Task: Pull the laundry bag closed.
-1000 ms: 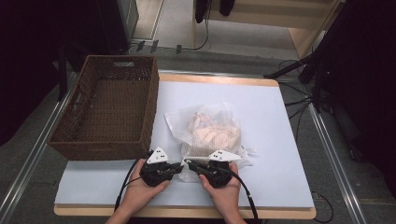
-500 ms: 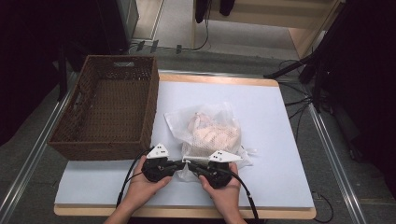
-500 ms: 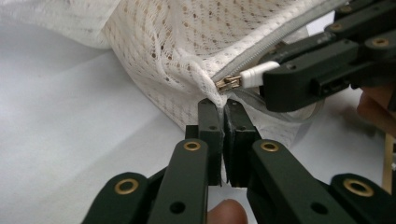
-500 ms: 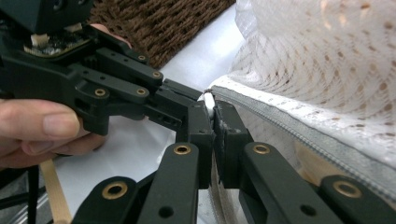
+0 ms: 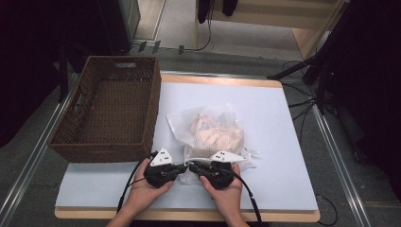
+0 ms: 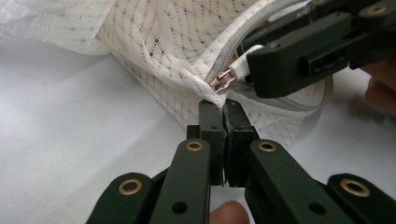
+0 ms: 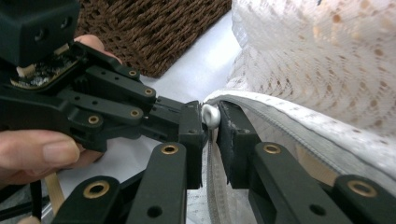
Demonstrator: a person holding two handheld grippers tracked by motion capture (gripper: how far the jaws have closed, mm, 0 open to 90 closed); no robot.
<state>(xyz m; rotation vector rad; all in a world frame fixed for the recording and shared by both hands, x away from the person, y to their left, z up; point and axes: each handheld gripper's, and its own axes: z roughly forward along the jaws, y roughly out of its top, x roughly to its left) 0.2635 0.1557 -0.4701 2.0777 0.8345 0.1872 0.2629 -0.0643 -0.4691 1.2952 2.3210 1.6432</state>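
Observation:
A white mesh bag with something pale pink inside lies on the white table. Both grippers meet at its near edge, by the zipper. My left gripper is shut on the bag's mesh just below the brass zipper slider. My right gripper faces it from the right. Its jaws have just been opening and stand slightly apart, with the rounded zipper pull between the tips. The grey zipper tape runs off to the right.
A brown wicker basket stands on the table's left side, close to the left hand. Cables trail from both grippers toward the table's front edge. Metal rails run along both sides of the table.

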